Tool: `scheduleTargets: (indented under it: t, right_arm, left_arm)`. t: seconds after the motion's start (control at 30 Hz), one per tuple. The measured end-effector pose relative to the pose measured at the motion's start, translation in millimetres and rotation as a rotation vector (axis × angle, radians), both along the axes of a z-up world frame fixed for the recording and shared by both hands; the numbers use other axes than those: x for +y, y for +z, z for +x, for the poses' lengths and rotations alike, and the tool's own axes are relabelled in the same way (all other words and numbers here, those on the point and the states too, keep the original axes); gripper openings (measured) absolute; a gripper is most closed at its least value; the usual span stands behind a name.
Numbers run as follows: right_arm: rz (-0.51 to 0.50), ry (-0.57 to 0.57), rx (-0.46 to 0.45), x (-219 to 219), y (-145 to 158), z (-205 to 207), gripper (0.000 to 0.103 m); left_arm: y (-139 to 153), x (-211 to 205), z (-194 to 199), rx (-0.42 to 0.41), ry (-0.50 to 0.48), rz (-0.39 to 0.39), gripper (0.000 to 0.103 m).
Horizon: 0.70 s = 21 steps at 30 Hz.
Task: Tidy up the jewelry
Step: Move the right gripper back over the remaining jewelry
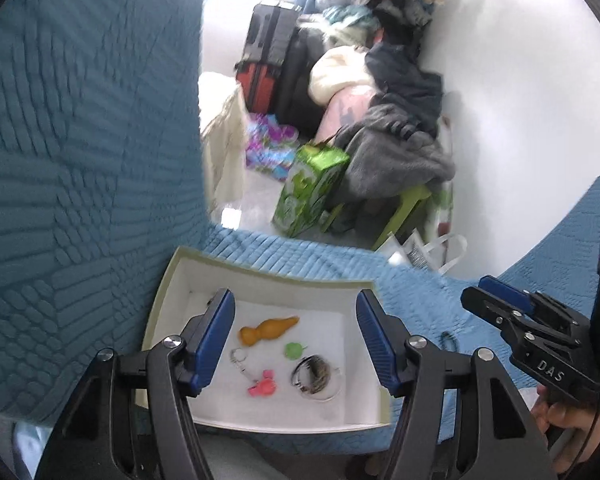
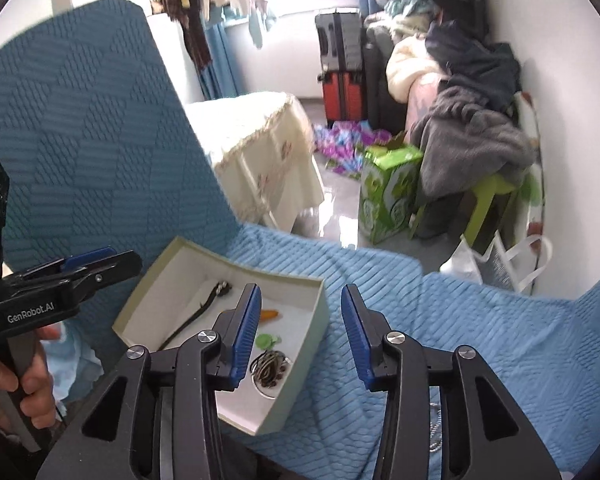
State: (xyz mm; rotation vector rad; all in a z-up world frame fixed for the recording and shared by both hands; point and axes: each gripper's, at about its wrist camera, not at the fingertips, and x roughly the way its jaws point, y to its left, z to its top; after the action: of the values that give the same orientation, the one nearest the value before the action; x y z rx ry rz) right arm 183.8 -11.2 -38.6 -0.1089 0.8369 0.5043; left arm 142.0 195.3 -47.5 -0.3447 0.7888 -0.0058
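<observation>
over blue quilt (image 1: 412, 280), both hand-held grippers tilt downward, jaws apart, empty.

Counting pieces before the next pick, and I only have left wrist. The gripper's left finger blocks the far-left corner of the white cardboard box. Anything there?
Observer: Yes, a long dark strap with a beaded end lies along that wall of the white cardboard box.
Operator: Right jaws holding anything?
Observer: No. The right gripper is open, with nothing between the jaws.
Operator: Anything loose outside the box?
Observer: What looks like a thin silver chain lies on the light blue quilt, low beside the right gripper.
</observation>
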Motion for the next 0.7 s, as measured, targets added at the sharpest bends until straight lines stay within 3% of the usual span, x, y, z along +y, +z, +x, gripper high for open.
scheduleTargets:
  t: [0.4,0.7]
  right_arm:
    - [0.053,-0.006,-0.104,-55.7,55.3,-18.1,0.041]
    - [0.063,-0.053,-0.12,-107.5,48.8,-29.0,0.041]
  left_arm:
    - [70.4,-59.4,-21.0,-0.135,-0.014,0.042,0.063]
    - [72.3,-113.9,-30.5,-0.195,-0.037,0.056,0.063]
